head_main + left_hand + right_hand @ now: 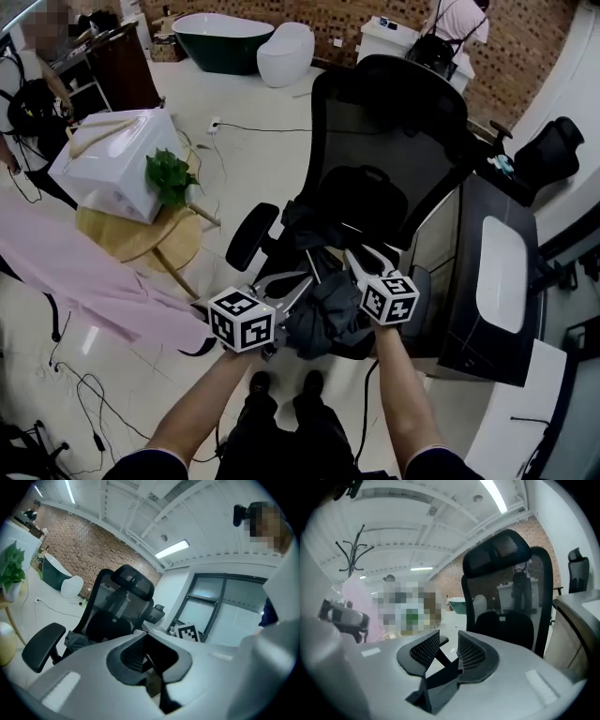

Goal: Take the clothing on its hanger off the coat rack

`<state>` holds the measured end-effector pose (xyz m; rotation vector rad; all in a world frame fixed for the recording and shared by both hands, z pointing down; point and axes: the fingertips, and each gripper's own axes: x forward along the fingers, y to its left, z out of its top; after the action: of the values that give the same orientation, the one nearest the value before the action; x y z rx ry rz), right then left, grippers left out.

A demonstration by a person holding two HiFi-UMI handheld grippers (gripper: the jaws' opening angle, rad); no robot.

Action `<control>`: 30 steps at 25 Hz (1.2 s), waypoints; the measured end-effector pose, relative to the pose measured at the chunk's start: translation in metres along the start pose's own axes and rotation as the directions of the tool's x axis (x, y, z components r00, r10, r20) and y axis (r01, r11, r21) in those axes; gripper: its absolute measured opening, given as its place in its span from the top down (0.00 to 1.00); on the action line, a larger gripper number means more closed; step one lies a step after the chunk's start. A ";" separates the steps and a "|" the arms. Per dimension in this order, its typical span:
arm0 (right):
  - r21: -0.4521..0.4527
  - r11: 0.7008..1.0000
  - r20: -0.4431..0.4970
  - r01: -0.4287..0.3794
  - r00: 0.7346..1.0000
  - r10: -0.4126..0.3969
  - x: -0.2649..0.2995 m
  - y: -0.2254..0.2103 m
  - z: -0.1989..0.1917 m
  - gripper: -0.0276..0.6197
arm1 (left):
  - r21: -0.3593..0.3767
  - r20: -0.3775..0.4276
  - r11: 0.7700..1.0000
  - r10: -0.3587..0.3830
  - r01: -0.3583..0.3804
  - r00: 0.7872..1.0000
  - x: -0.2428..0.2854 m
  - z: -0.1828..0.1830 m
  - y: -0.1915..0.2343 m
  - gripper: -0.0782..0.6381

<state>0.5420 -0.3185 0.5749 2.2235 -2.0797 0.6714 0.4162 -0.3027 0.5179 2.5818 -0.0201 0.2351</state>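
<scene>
A dark garment [323,314] lies bunched on the seat of a black office chair [394,122], right under both grippers. A thin black hanger bar [440,656] runs between the pads of my right gripper [449,644]. Those pads stand apart and do not press on it. In the head view the right gripper [352,255] hangs over the seat's right half and the left gripper [298,281] over its left half. In the left gripper view a thin dark rod crosses the narrow gap of the left gripper [150,660]; whether it is pinched does not show.
The coat rack [354,550] stands behind at the left, with a pink garment [84,272] near it. A round wooden table [141,234] carries a white box [112,159] and a plant [171,175]. A dark desk [497,281] flanks the chair's right. Cables [84,394] trail over the floor.
</scene>
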 end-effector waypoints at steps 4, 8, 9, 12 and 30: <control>-0.058 0.997 0.098 -0.044 0.994 0.049 -0.022 0.040 0.055 0.77 | 0.049 0.058 0.998 -0.044 0.041 0.997 0.000 0.041 -0.020 0.87; -0.096 0.993 0.170 -0.066 0.982 0.082 -0.050 0.071 0.092 0.79 | 0.106 0.112 0.991 -0.099 0.087 0.989 -0.003 0.073 -0.042 0.87; -0.105 0.992 0.189 -0.067 0.978 0.086 -0.057 0.078 0.100 0.80 | 0.112 0.124 0.988 -0.117 0.103 0.985 -0.004 0.079 -0.048 0.87; -0.124 0.989 0.244 -0.081 0.963 0.109 -0.079 0.098 0.118 0.81 | 0.119 0.154 0.983 -0.158 0.141 0.975 -0.009 0.094 -0.063 0.87; -0.146 0.988 0.370 -0.057 0.923 0.108 -0.127 0.123 0.162 0.95 | 0.206 0.176 0.961 -0.223 0.186 0.959 -0.035 0.130 -0.092 0.87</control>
<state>0.4689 -0.2613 0.3532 2.3485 -2.3129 0.0990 0.4085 -0.2931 0.3556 2.7598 0.2072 -0.1038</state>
